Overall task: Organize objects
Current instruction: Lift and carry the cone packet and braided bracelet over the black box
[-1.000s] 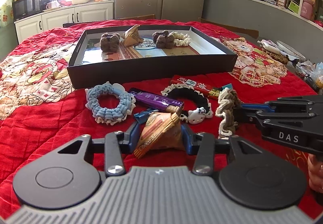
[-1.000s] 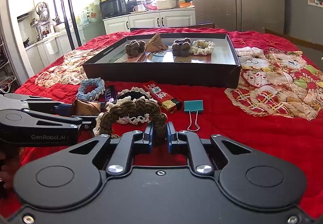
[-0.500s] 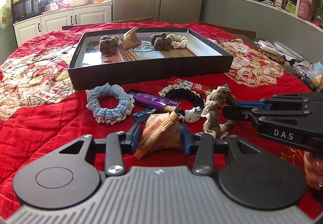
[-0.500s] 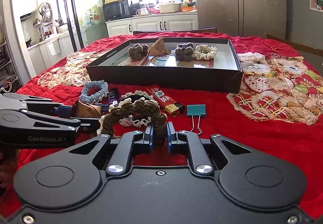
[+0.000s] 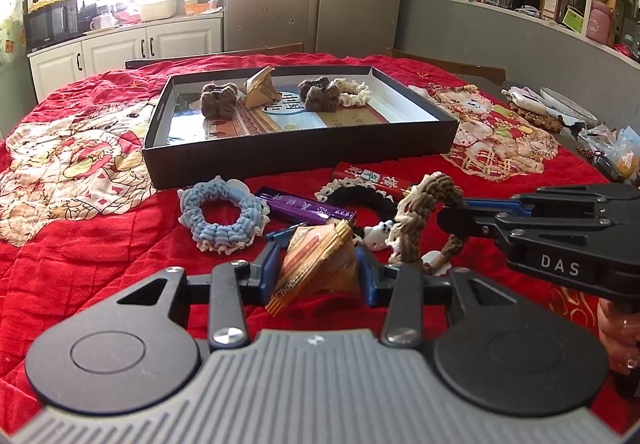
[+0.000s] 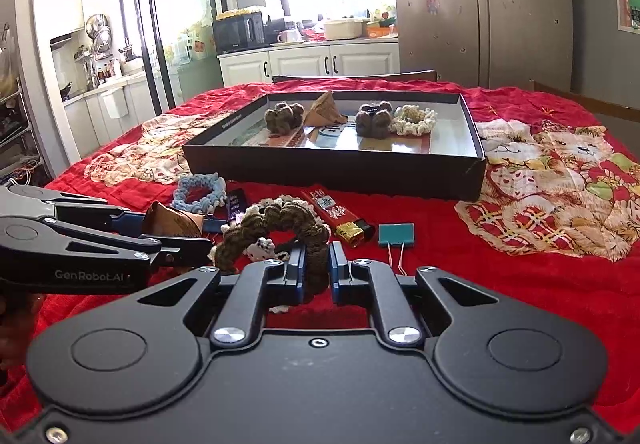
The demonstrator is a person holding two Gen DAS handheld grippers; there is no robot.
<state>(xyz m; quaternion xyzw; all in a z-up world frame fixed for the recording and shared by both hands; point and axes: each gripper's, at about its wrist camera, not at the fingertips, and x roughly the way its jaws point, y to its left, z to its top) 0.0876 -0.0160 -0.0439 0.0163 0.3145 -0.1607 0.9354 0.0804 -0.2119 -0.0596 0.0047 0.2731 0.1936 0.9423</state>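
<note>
My left gripper is shut on a gold-brown pyramid snack packet, also seen in the right wrist view, held just above the red cloth. My right gripper is shut on a brown and cream crocheted scrunchie, lifted off the cloth; it also shows in the left wrist view. The black tray lies beyond, holding two brown scrunchies, a cream one and a matching packet.
On the cloth before the tray lie a blue scrunchie, a purple bar, a black scrunchie with a cat charm, a red pack, a gold lighter and a teal binder clip. Clutter sits far right.
Both grippers have risen with their loads. The brown and cream scrunchie has come up off the cloth and hangs from the right gripper; the packet is lifted slightly.
</note>
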